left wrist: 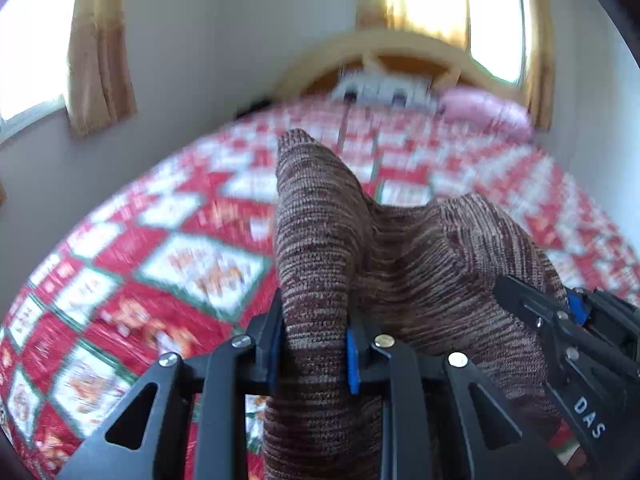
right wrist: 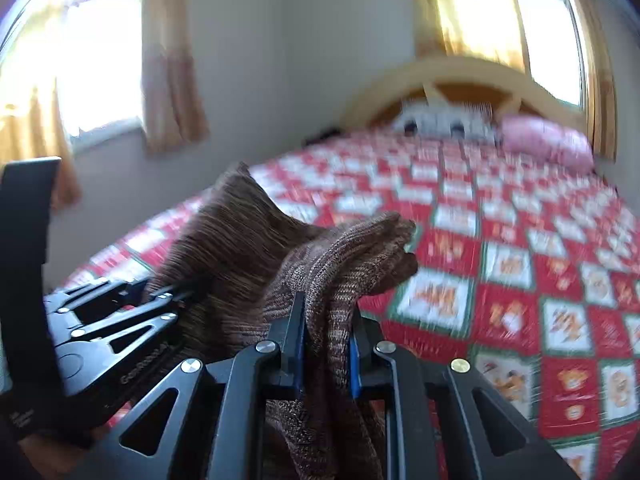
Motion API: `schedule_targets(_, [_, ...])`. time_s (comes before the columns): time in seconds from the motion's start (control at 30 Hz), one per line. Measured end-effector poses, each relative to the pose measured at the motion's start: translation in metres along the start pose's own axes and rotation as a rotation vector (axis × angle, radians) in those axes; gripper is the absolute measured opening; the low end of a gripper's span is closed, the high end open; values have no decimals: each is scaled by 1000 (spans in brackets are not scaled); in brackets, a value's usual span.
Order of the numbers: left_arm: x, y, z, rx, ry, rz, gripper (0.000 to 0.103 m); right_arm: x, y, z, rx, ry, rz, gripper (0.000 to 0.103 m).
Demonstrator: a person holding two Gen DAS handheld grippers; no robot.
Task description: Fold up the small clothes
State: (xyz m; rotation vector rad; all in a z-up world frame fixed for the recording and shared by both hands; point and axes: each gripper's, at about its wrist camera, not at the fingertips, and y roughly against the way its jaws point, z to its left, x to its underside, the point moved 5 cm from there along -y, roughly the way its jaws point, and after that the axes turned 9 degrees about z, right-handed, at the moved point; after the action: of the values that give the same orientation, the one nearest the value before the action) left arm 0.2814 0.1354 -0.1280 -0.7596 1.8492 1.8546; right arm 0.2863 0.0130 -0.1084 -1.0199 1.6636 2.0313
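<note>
A brown striped knitted garment [left wrist: 320, 240] is held up above the bed by both grippers. My left gripper [left wrist: 314, 344] is shut on one part of it, and the cloth stands up past the fingertips. My right gripper [right wrist: 328, 340] is shut on another bunched part of the same garment [right wrist: 344, 256]. The two grippers are close side by side: the right gripper shows at the right edge of the left wrist view [left wrist: 560, 320], and the left gripper shows at the left of the right wrist view [right wrist: 120, 312]. The garment's lower part hangs hidden below the fingers.
A bed with a red, white and green patterned quilt [right wrist: 520, 280] lies below. A pink pillow [right wrist: 548, 144] and a wooden headboard [right wrist: 460, 76] are at the far end. Curtained windows [right wrist: 92, 60] and a grey wall surround the bed.
</note>
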Motion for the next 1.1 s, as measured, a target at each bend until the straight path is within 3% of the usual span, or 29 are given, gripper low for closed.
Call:
schedule_targets(0.1, [10,-29,14,25,62,84,31,18,-41,-21,-10,-68,114,17])
schedule_targets(0.23, [10,-32,20,51,78,88,39,19,-43,-34,-72,-126,119,18])
schedule_targets(0.3, [11,-32,20,44,69,98,42,18,-44,-37,-73,-139,122,25])
schedule_targets(0.37, [14,-26,19,48,61,113,49,19,-38,-44,-80,-174,135,44])
schedule_targets(0.4, [15,-19,21,62,57,120,51,22,-27,-48,-105,-206,132,44])
schedule_targets(0.43, [20,-11,25,86,57,119,56,26,-16,-53,-133,-239,121,45])
schedule_targets(0.5, [30,3,32,135,74,119,68,37,4,-60,-196,-294,103,56])
schedule_targets(0.53, [36,12,37,175,94,118,71,46,14,-65,-218,-315,94,68])
schedule_targets(0.57, [46,21,42,226,117,114,73,55,23,-67,-233,-330,84,73])
schedule_targets(0.7, [73,28,44,352,211,159,75,82,23,-53,-288,-330,146,73])
schedule_targets(0.77, [83,22,37,397,227,202,75,92,15,-42,-244,-288,193,73])
schedule_targets(0.8, [88,20,32,386,221,204,75,94,17,-34,-193,-235,176,73])
schedule_targets(0.83, [89,21,30,371,210,177,75,94,18,-28,-173,-207,182,73])
schedule_targets(0.9, [90,22,22,358,186,158,73,96,19,-21,-124,-167,199,47])
schedule_targets(0.93, [89,21,18,360,184,158,63,96,19,-20,-100,-162,208,40])
schedule_targets(0.97, [87,21,16,374,189,167,46,97,21,-21,-108,-178,215,24])
schedule_targets(1.0, [84,19,15,396,207,190,39,98,24,-25,-187,-241,232,16])
schedule_targets(1.03, [83,19,15,416,223,207,26,97,27,-29,-256,-299,239,14])
schedule_targets(1.1, [80,25,18,433,238,212,23,98,36,-34,-381,-399,239,12])
